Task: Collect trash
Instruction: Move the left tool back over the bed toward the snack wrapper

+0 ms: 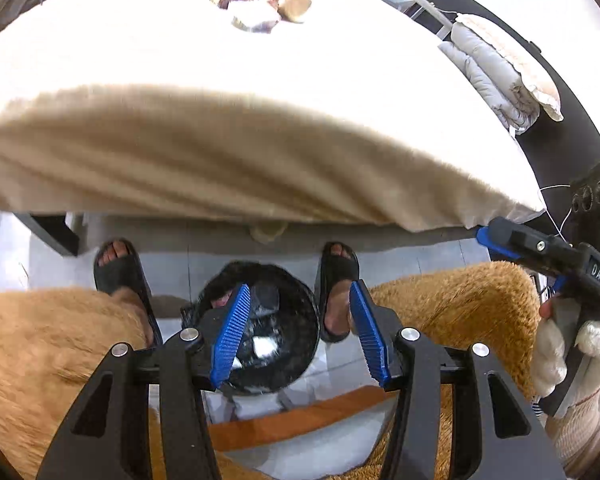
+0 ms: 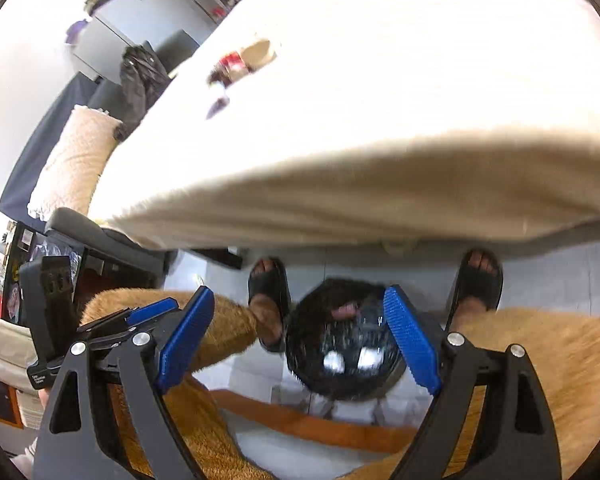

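Both claws released over the bin

Left gripper (image 1: 298,334) and right gripper (image 2: 300,344) gape, gripping nothing, above the black bin (image 1: 260,332); trash (image 1: 256,4) lies on the table (image 1: 140,60) at twelve o'clock.

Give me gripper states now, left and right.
Left gripper: open, holding nothing, above the black trash bin.
Right gripper: open, holding nothing.
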Available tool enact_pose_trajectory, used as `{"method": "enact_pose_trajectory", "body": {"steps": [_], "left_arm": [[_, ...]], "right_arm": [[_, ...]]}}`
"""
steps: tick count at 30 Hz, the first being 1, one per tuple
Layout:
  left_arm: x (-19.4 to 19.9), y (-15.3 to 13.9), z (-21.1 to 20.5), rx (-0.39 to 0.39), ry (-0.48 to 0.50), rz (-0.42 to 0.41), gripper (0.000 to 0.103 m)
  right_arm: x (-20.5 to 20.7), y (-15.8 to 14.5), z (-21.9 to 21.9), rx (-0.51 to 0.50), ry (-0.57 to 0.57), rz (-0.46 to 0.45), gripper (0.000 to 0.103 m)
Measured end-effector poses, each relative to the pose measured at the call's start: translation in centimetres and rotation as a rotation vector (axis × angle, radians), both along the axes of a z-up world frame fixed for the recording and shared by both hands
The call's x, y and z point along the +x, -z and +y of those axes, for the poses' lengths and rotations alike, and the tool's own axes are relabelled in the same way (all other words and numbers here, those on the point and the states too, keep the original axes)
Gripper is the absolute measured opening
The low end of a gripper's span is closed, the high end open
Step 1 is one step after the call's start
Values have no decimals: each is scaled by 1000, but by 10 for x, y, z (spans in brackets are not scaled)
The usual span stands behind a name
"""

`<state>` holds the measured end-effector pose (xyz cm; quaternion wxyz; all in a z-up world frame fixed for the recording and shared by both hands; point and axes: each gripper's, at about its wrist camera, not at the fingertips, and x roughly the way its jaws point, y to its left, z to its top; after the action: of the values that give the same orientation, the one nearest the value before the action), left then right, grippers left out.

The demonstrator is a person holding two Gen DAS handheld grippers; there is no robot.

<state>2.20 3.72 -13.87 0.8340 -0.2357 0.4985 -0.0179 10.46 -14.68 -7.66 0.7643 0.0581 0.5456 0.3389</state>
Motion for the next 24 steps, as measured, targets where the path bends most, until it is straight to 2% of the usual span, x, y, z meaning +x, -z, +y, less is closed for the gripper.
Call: {"method": "enact_pose_trajectory", "body": {"steps": [10,14,24], "left_arm": [[30,-43,29,64,-40,-75,51],[49,-55,43,100,-57,-107,60],[118,-56,63,167,-65,-105,63]], "right_arm": [[39,-36,20,74,-9,-88,86],[55,-43,32,116,-28,-141,86],[98,-45,41,219,-14,-207,88]]}}
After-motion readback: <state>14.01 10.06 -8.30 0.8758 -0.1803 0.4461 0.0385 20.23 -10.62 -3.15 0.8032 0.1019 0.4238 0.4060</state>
